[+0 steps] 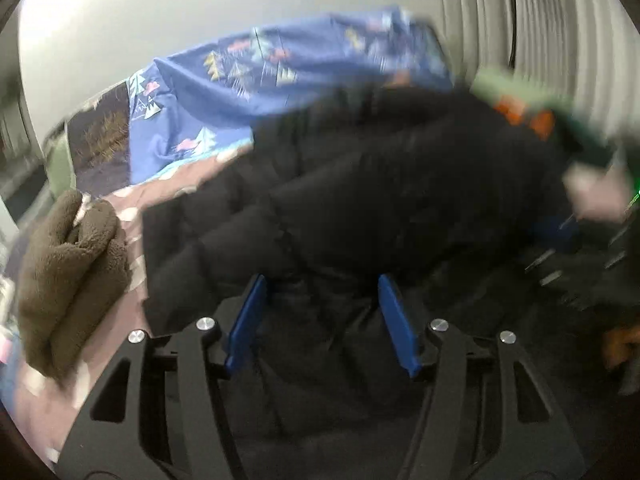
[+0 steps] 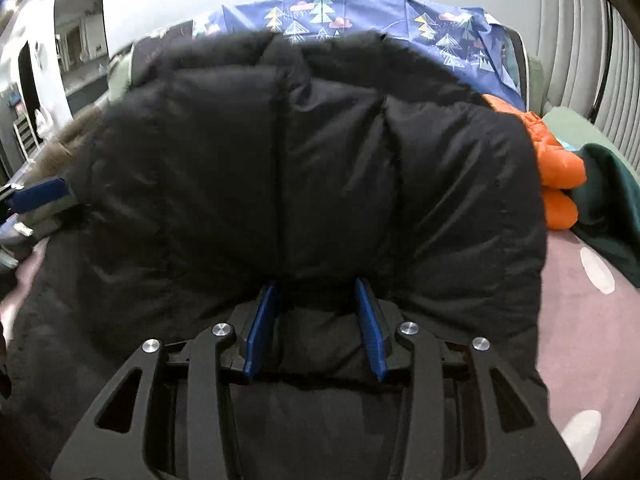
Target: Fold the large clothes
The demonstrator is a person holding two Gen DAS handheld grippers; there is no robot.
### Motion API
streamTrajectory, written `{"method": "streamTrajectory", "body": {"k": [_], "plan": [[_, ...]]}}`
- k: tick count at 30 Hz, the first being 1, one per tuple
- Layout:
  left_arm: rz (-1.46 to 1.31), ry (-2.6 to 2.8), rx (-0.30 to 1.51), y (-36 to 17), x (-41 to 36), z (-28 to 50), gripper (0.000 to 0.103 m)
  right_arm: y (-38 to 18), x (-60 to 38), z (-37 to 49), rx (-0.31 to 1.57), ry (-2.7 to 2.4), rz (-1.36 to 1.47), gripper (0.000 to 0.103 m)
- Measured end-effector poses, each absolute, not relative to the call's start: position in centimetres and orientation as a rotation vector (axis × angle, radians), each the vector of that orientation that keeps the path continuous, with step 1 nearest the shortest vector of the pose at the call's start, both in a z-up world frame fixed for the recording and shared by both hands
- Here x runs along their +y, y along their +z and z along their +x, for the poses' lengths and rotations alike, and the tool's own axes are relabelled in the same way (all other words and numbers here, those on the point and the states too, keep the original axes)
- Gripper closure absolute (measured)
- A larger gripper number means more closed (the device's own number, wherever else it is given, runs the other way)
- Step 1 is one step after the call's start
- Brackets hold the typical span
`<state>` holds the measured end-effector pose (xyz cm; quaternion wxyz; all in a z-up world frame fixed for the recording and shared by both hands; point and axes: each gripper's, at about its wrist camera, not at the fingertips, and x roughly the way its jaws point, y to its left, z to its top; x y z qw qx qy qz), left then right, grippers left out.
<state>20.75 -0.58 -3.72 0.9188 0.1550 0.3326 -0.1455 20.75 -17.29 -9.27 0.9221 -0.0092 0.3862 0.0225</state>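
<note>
- Left gripper: jaws apart over the black puffer coat, nothing pinched between the blue pads; released.
- Right gripper: pads straddle a thick fold of coat; whether they press on it I cannot tell.
- Coat lies on the pink bedspread, one half doubled over.
- Risk: slick, springy padding could slip out and unfold.
- Risk: edge could drag the orange jacket alongside.

Black puffer coat between parted hand-held gripper pads
</note>
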Motion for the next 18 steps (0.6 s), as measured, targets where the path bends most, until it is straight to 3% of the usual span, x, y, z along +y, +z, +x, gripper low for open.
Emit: {"method": "streamTrajectory", "body": {"k": [4, 8, 11, 12, 18], "plan": [[0.309, -0.253, 0.699, -4.7, 0.5, 22.0, 0.039, -7.5, -18.4, 18.6, 0.762, 0.083, -0.003, 0.059], [0.264, -0.219, 0.635, -1.4, 3.4, 20.4, 0.039, -6.6, -21.1, 15.9, 0.755, 0.058, -0.013, 0.048], [0.185, -0.233, 0.629, 0.4, 6.8, 17.9, 0.03, -6.7, -23.9, 13.1, 0.775, 0.056, 0.068, 0.048], [0.151, -0.242, 0.641, 0.6, 8.3, 16.8, 0.026, -6.7, -24.9, 11.8, 0.775, 0.055, 0.096, 0.048], [0.066, -0.261, 0.829, -2.9, 14.7, 11.1, 0.025, -8.0, -30.2, 4.0, 0.798, -0.005, 0.234, 0.048]]}}
